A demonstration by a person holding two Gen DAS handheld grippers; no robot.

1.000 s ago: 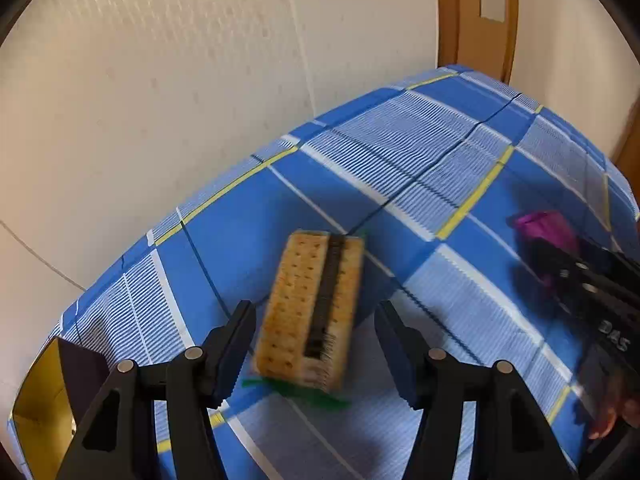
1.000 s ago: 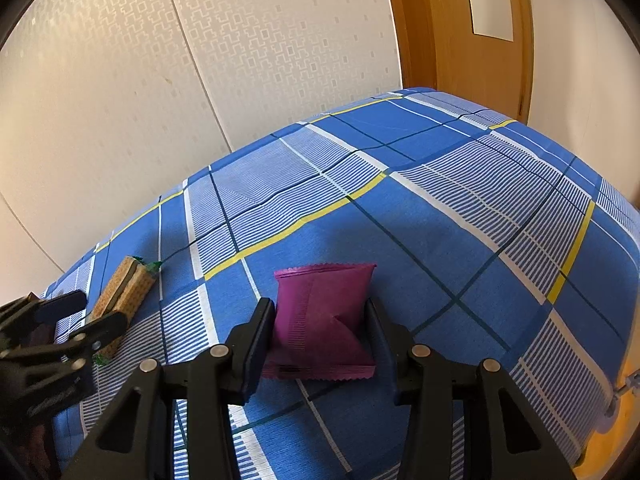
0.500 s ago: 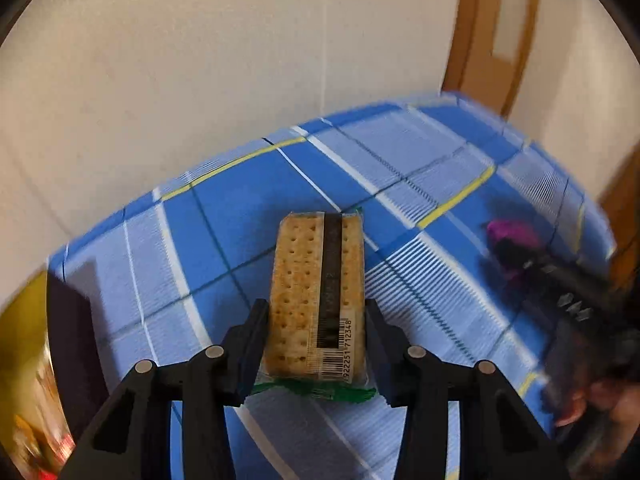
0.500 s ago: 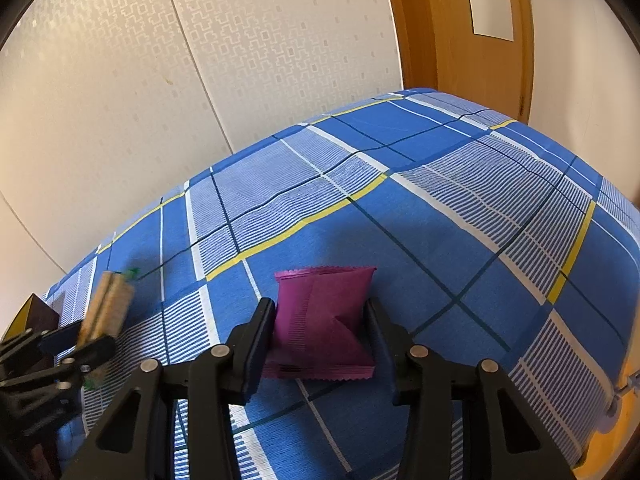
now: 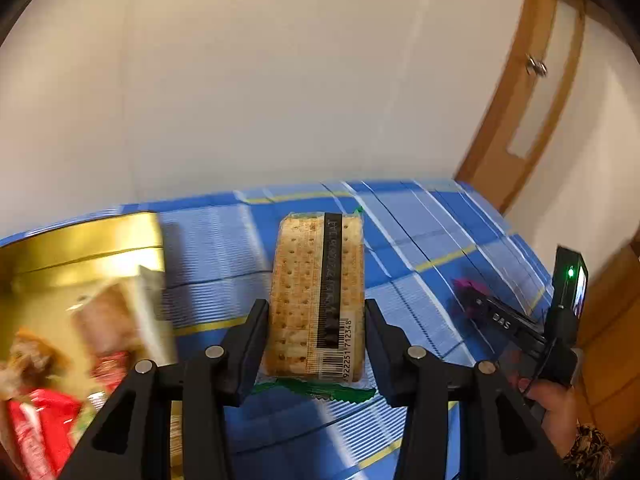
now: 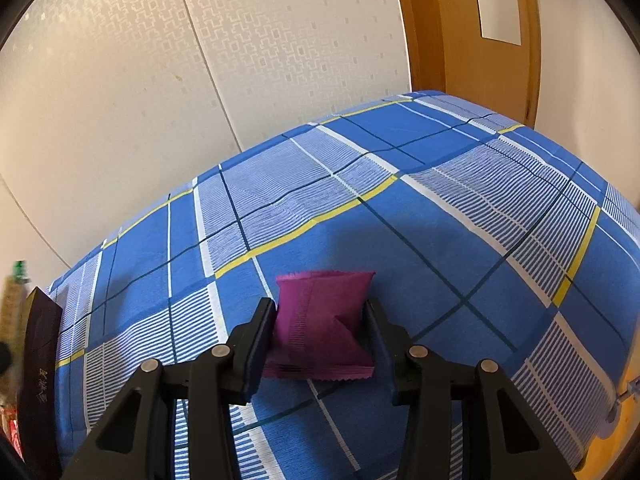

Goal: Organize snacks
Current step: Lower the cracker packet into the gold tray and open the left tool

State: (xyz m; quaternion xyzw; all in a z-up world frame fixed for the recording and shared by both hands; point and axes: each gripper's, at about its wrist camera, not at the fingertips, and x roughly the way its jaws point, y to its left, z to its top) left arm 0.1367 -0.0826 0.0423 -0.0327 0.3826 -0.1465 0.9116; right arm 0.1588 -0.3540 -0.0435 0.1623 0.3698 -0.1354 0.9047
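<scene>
Cracker pack [image 5: 318, 300] sits pinched between the left gripper [image 5: 316, 324] pads, lifted clear of the blue plaid cloth [image 6: 400, 216], next to the gold box [image 5: 84, 248] that already holds other snacks. Purple pouch [image 6: 322, 324] lies on the cloth with the right gripper [image 6: 320, 332] clamped on both its sides. Person's hand [image 5: 554, 404] shows at the right edge of the left view.

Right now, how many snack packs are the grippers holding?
2. The cracker pack is clamped in the left gripper, beside the gold box. The purple pouch sits in the right gripper on the blue cloth. More snacks lie blurred inside the box.
</scene>
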